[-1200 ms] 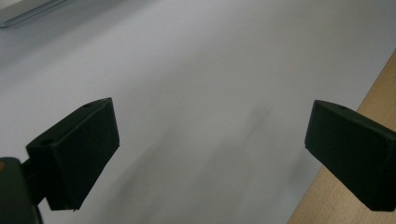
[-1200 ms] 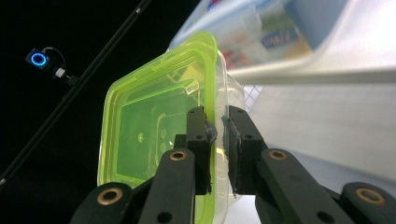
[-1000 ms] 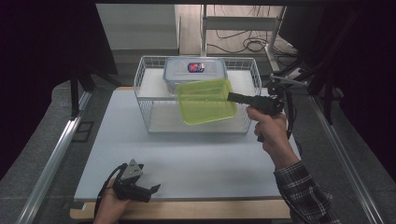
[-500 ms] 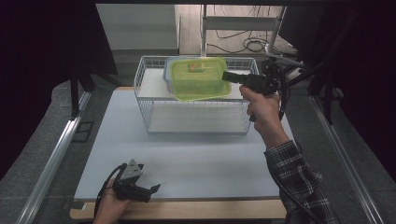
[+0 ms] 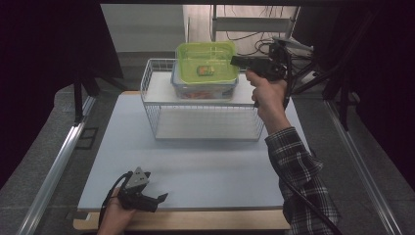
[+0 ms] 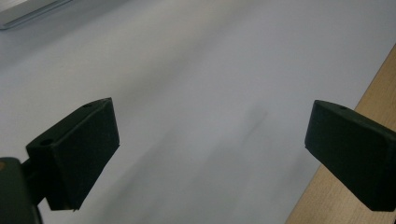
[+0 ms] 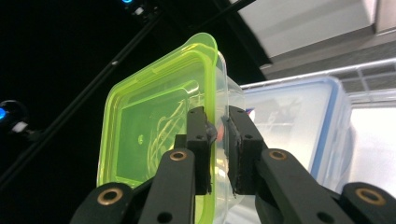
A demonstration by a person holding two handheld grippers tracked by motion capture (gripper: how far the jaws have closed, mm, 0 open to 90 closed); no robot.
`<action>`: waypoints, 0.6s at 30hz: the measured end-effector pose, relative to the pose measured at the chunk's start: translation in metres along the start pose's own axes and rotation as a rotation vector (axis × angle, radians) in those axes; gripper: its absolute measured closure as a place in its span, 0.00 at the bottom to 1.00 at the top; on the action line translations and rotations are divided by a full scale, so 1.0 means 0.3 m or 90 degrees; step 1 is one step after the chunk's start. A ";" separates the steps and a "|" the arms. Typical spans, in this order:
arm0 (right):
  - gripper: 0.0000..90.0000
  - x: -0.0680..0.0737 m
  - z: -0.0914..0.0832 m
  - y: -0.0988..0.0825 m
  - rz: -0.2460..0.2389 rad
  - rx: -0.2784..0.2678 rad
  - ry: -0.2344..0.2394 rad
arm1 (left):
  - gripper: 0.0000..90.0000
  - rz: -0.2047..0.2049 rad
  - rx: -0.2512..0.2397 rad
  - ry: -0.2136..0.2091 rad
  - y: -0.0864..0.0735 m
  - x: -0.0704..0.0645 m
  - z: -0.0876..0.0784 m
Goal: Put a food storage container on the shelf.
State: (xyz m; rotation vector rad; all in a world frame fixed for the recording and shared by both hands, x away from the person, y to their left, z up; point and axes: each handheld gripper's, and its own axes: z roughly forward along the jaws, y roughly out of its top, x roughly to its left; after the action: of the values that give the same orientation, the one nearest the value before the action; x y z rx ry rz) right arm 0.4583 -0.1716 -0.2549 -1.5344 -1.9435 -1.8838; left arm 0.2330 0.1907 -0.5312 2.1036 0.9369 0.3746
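A clear container with a lime-green lid (image 5: 205, 61) hangs in the air, tipped on edge with its lid toward the camera. My right gripper (image 5: 236, 61) is shut on its right rim. In the right gripper view the jaws (image 7: 218, 140) pinch the green-lidded container's (image 7: 154, 121) edge. Just below and behind it a blue-lidded box (image 5: 203, 89) sits in the white wire basket (image 5: 151, 105); the blue-lidded box (image 7: 299, 121) also shows past the jaws. My left gripper (image 5: 161, 198) rests at the table's near left edge, open (image 6: 210, 149) over bare mat.
The wire basket stands at the back middle of the white mat (image 5: 195, 161). A wooden table edge (image 6: 336, 186) runs beside the left gripper. Metal rails (image 5: 54, 166) flank the table, and cables and a stand (image 5: 293, 49) lie behind the basket.
My right gripper has carried the green-lidded container up and back, from low in the basket to above the blue-lidded box, tipping it upright. The left gripper has stayed put.
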 end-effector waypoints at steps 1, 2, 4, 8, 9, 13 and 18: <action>0.89 0.000 0.008 0.004 -0.004 0.000 -0.007 | 0.03 0.001 0.000 -0.001 0.000 0.000 0.000; 0.89 0.001 0.016 0.007 -0.004 -0.001 -0.013 | 0.03 0.001 0.000 -0.001 0.000 0.000 0.000; 0.89 -0.001 0.031 0.010 -0.005 -0.006 -0.023 | 0.03 0.001 0.000 -0.001 0.000 -0.001 0.000; 0.89 -0.006 0.057 0.015 -0.005 -0.006 -0.038 | 0.03 0.001 -0.001 -0.002 0.000 0.000 -0.001; 0.89 -0.007 0.062 0.015 -0.008 -0.006 -0.043 | 0.03 0.001 -0.001 -0.002 0.000 0.000 -0.001; 0.89 -0.010 0.079 0.011 -0.006 -0.004 -0.051 | 0.03 0.002 -0.001 -0.003 -0.001 0.000 -0.001; 0.88 -0.012 0.089 0.005 -0.011 0.000 -0.064 | 0.03 0.003 0.000 -0.003 0.000 0.000 0.000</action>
State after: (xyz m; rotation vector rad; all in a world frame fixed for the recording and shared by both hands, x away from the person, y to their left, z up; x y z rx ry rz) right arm 0.4766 -0.1536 -0.2632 -1.6492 -2.0024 -1.8482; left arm 0.2328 0.1908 -0.5312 2.1058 0.9298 0.3715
